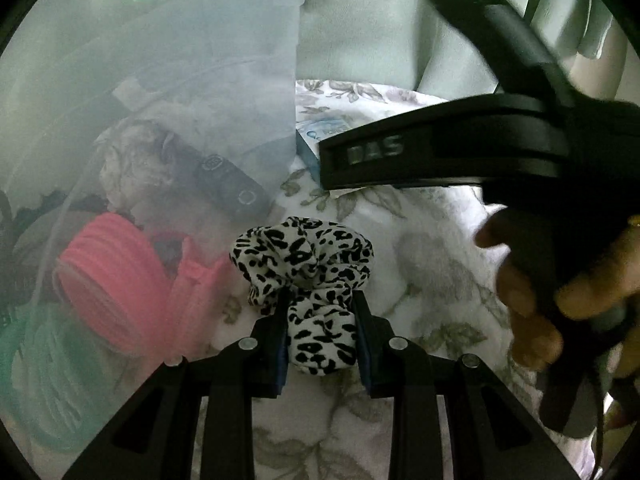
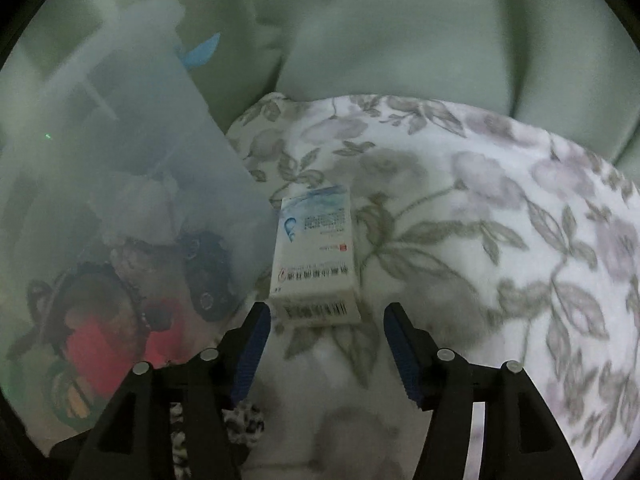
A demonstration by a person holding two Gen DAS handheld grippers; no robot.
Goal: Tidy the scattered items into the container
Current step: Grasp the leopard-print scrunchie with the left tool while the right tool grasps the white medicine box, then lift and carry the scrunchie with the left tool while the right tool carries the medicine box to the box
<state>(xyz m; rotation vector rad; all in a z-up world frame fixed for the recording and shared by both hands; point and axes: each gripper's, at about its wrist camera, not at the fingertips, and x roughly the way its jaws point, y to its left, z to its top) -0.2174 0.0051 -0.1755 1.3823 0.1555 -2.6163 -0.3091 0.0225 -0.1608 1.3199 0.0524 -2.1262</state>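
Note:
A black-and-white leopard-print scrunchie is pinched between the blue pads of my left gripper, just above the floral blanket. The translucent plastic container stands to its left, holding a pink ribbed item, a teal item and a dark remote-like object. A white and blue box lies on the blanket beside the container. My right gripper is open, its fingers on either side of the box's near end. The scrunchie shows under its left finger.
A floral blanket covers the surface, with pale green cushions behind it. In the left wrist view the right gripper's black body and a person's hand fill the right side, over the box.

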